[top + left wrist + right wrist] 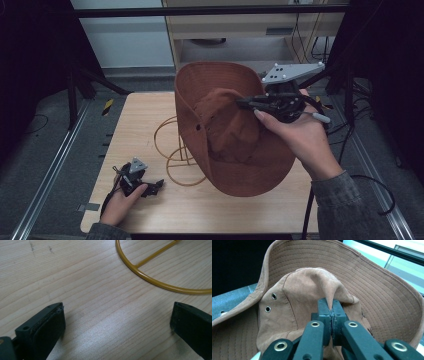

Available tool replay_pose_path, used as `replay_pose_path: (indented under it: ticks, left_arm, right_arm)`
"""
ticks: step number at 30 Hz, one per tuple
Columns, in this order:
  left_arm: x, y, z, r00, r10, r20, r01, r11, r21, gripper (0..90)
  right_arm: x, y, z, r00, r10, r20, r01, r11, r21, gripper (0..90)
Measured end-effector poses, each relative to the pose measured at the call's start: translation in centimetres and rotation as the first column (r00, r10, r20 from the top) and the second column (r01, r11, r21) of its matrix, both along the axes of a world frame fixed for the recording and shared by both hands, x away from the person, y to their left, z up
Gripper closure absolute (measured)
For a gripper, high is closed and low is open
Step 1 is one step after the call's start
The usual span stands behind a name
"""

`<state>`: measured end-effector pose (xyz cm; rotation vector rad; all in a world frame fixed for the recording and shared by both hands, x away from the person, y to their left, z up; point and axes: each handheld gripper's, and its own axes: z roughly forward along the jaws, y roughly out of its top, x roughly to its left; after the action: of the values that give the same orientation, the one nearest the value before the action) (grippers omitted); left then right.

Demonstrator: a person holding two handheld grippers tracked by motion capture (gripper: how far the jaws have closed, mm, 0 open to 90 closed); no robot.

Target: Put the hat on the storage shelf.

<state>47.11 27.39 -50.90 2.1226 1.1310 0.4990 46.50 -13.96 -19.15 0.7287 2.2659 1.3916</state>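
Note:
A brown brimmed hat (227, 145) hangs tilted above the middle of the wooden table (135, 120), its crown facing me. My right gripper (241, 103), held from the right, is shut on a fold of the crown cloth. In the right gripper view the jaws (331, 304) pinch that fold of the hat (294, 292), with two metal eyelets to their left. A yellow wire stand (172, 150) sits on the table under the hat's left side. My left gripper (156, 186) rests open near the table's front left. Its jaws (117, 315) stand wide over bare wood, short of the stand's ring (150, 280).
A pale cabinet (240, 30) stands beyond the table's far edge. Metal rails (55, 165) run along the floor on both sides. Cables (380, 195) trail on the right.

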Motion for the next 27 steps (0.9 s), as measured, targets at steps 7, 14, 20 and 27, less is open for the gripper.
replay_pose_path:
  ticks: [7,14,20,27]
  left_arm:
    - [0.0,0.0,0.0,1.0000,-0.001,-0.003,0.001,1.0000,0.001,0.0]
    - [0.0,0.0,0.0,1.0000,-0.001,-0.002,0.001,1.0000,0.001,0.0]
    - [0.0,0.0,0.0,1.0000,-0.001,-0.003,0.001,1.0000,0.001,0.0]
    - [0.0,0.0,0.0,1.0000,-0.002,-0.006,0.002,1.0000,0.001,0.0]
  right_arm:
    - [0.9,0.4,0.9,0.9998,-0.020,0.007,0.020,0.9998,0.010,89.2]
    - [1.7,1.1,1.6,0.9996,-0.026,0.001,0.026,0.9996,-0.006,89.2]
    - [2.0,2.0,2.0,0.9997,-0.023,0.004,0.023,0.9997,-0.007,89.2]
    - [2.5,3.5,2.5,0.9999,-0.012,0.012,0.012,0.9999,-0.004,89.2]
